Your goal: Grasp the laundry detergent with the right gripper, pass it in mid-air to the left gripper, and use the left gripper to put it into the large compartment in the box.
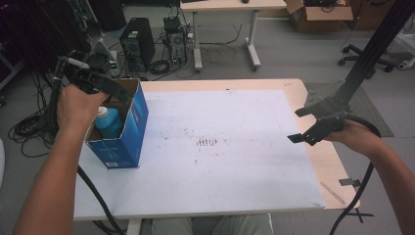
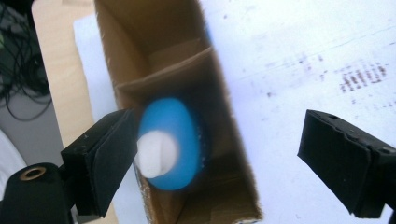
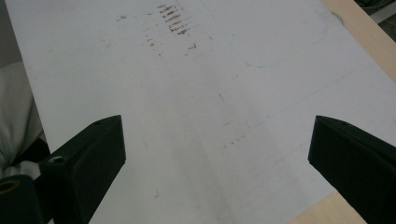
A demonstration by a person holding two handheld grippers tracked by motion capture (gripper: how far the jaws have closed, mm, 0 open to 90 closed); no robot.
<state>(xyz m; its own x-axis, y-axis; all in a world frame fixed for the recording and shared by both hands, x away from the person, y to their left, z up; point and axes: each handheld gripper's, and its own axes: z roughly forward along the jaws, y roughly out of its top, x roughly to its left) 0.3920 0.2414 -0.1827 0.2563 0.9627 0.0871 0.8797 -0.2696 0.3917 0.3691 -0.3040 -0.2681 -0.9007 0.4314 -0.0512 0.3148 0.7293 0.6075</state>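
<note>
While the person's left claw (image 1: 115,90) hangs above the open top of the tall blue cardboard box (image 1: 128,134), its jaws stand wide apart with nothing pressed between them. Down inside the box, in the compartment nearest the person, sits the blue plastic bottle with a white cap (image 1: 106,120), upright and free of the jaws. From the left gripper view the bottle (image 2: 170,142) is seen from above, its white cap just beside one black jaw, though I cannot tell whether the two touch; brown cardboard dividers (image 2: 163,72) cross the box's inside beyond it. The box stands at the left edge of the white sheet (image 1: 235,161) that covers the pale wooden counter (image 1: 325,166).

Well apart from all that, the right claw (image 1: 306,125) hovers over the counter's right edge, its jaws spread wide and holding nothing. A patch of brownish smudges (image 1: 208,142) marks the sheet between the two hands.
</note>
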